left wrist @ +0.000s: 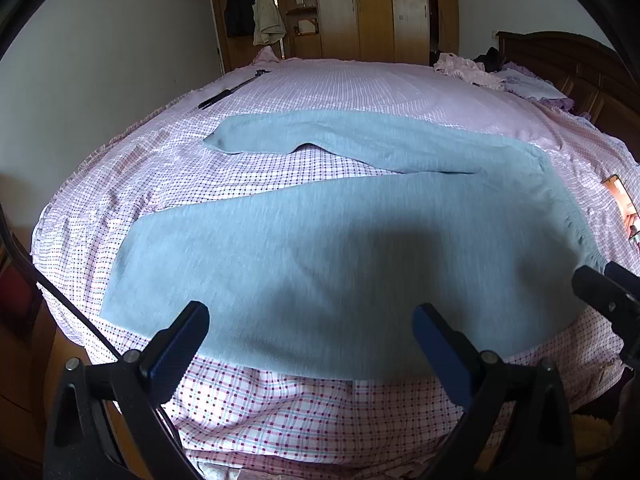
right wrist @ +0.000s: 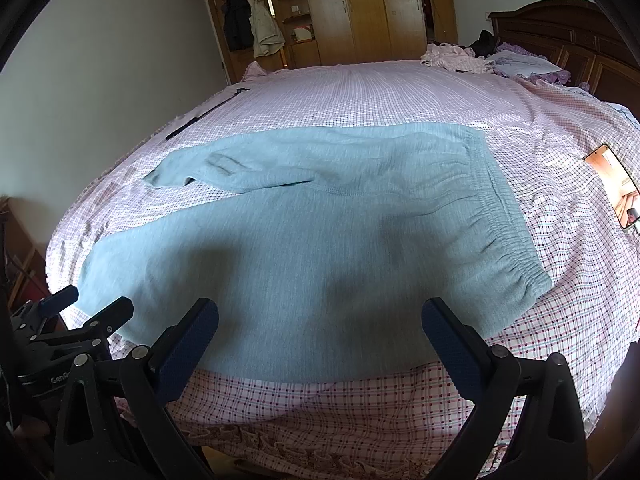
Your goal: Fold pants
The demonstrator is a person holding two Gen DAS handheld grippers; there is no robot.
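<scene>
Light blue sweatpants (left wrist: 320,248) lie flat on the bed, legs spread apart and pointing left, elastic waistband at the right (right wrist: 508,216). My left gripper (left wrist: 312,340) is open and empty, hovering above the near leg's front edge. My right gripper (right wrist: 320,332) is open and empty, above the near edge of the pants closer to the waistband. The right gripper's fingers (left wrist: 600,288) show at the right edge of the left wrist view, and the left gripper's fingers (right wrist: 80,312) show at the lower left of the right wrist view.
The bed has a pink checked sheet (left wrist: 280,408). A phone (right wrist: 616,184) lies right of the waistband. A black stick (left wrist: 228,92) lies at the far left. Clothes (right wrist: 452,58) and a pillow (right wrist: 520,62) sit by the wooden headboard (right wrist: 560,28). A wardrobe (right wrist: 360,12) stands behind.
</scene>
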